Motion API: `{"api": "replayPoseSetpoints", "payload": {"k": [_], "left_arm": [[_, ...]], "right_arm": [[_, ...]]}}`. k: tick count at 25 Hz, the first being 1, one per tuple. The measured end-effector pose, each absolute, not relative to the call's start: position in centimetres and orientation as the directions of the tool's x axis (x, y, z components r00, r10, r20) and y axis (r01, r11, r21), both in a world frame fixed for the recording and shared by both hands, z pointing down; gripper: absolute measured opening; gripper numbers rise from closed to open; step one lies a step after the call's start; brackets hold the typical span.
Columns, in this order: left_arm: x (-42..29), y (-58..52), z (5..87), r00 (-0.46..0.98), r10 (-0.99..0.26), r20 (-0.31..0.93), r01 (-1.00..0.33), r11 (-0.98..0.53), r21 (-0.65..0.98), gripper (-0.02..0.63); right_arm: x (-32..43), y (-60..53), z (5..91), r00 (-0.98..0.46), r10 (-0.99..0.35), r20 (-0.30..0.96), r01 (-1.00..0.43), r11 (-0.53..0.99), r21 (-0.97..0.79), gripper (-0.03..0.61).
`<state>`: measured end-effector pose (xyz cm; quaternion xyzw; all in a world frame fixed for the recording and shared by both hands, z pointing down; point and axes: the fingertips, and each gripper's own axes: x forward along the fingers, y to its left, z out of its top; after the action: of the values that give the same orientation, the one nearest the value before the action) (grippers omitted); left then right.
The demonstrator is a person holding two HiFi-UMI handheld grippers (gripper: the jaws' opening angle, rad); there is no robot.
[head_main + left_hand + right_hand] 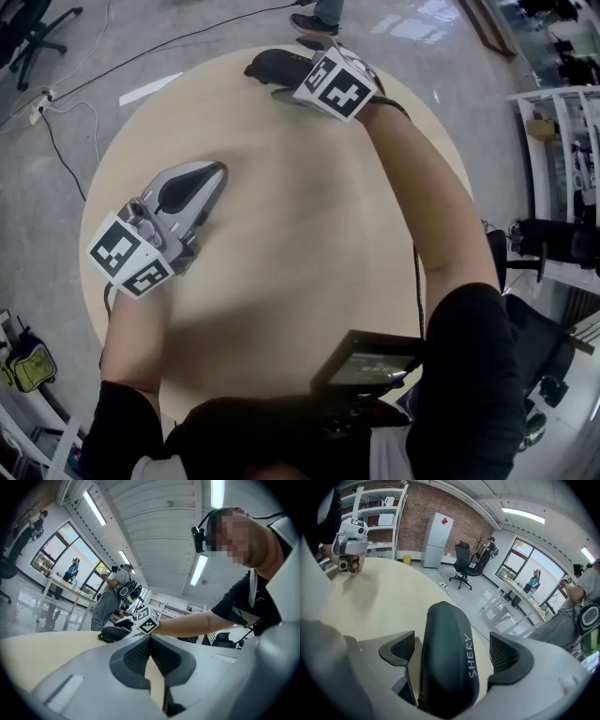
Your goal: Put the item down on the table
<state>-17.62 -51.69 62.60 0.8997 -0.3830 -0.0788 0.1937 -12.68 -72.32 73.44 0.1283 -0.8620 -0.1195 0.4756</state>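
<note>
A black hard case (272, 64) printed "SHERY" (447, 663) lies on the round wooden table (309, 234) near its far edge. My right gripper (450, 651) stands around the case, with a gap between each pad and the case's sides; in the head view its marker cube (336, 84) sits just right of the case. My left gripper (217, 171) rests low over the table's left side, far from the case. Its jaws meet at the tip (150, 638) with nothing between them.
The table's rim is close behind the case, with grey floor and cables (66, 103) beyond. An office chair (37, 33) stands far left, white shelves (562, 141) at right. A dark device (366, 361) hangs at the person's chest. Other people (110, 602) stand in the room.
</note>
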Motion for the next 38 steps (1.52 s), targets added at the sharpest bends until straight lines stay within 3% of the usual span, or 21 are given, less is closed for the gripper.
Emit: {"api": "replayPoseSetpoints", "payload": {"k": [6,11,17,24,31,38], "left_arm": [[-17.3,-51.8,61.2,0.689,-0.725,0.019,-0.680,-0.637,0.364,-0.006],[-17.0,-52.4,59.4,0.675,-0.736,0.040,-0.708,-0.632,0.317,-0.006],[-15.5,-51.9,55.8,0.688,-0.724,0.048,-0.704,-0.649,0.289,-0.006],[-11.2,-49.0,49.7,0.727,-0.686,0.033,-0.670,-0.698,0.254,-0.006],[-4.8,-43.9,43.3,0.797,-0.604,0.003,-0.586,-0.773,0.242,-0.006],[7.3,-35.7,36.8,0.888,-0.458,-0.038,-0.439,-0.870,0.227,-0.006]], "right_arm": [[-12.2,-69.7,70.9,-0.583,-0.289,0.759,-0.109,0.954,0.280,0.537],[-10.2,-68.9,66.9,-0.655,-0.334,0.678,-0.249,0.942,0.223,0.487],[-6.0,-64.7,62.4,-0.734,-0.351,0.581,-0.378,0.922,0.080,0.320],[2.1,-57.3,56.3,-0.727,-0.476,0.495,-0.545,0.838,0.007,0.025],[12.0,-48.5,47.5,-0.661,-0.615,0.430,-0.690,0.724,-0.023,0.014],[24.6,-35.6,39.2,-0.543,-0.759,0.359,-0.814,0.581,-0.001,0.012]]}}
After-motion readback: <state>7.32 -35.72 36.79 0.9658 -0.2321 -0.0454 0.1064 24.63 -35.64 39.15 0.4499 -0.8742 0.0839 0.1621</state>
